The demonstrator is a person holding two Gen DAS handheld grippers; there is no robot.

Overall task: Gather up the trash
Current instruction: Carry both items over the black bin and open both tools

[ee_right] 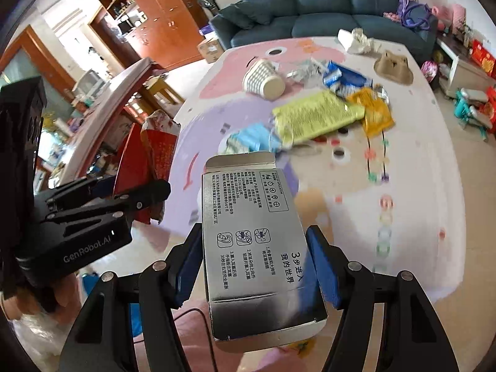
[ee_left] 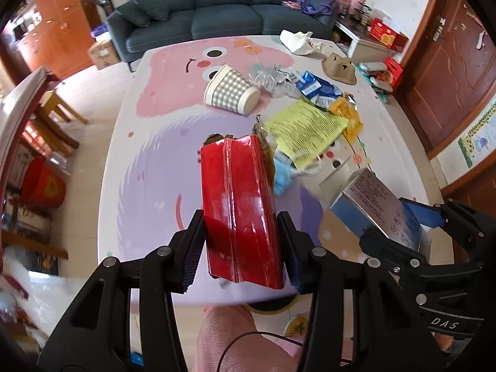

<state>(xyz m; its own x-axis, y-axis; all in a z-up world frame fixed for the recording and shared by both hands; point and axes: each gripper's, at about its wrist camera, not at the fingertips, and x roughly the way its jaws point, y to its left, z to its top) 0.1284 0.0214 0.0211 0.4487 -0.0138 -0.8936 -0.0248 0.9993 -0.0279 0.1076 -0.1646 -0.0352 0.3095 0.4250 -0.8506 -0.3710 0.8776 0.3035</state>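
My left gripper (ee_left: 241,245) is shut on a red torn packet (ee_left: 238,207) and holds it above the near edge of the table (ee_left: 155,167). My right gripper (ee_right: 254,263) is shut on a silver printed carton (ee_right: 254,241) with an open flap, also above the near edge; both show in each other's view, the carton (ee_left: 381,210) at right and the red packet (ee_right: 155,152) at left. On the table lie a checked paper cup (ee_left: 232,90) on its side, a yellow-green leaflet (ee_left: 307,130), a light blue mask (ee_left: 283,173), a blue wrapper (ee_left: 316,88) and an orange wrapper (ee_left: 347,117).
A crumpled clear wrapper (ee_left: 269,79), a white bag (ee_left: 299,42) and a tan hat (ee_left: 339,68) lie at the table's far side. A blue sofa (ee_left: 223,9) stands behind. A red bucket (ee_left: 43,183) is on the floor at left. My knee (ee_left: 235,338) is below the table edge.
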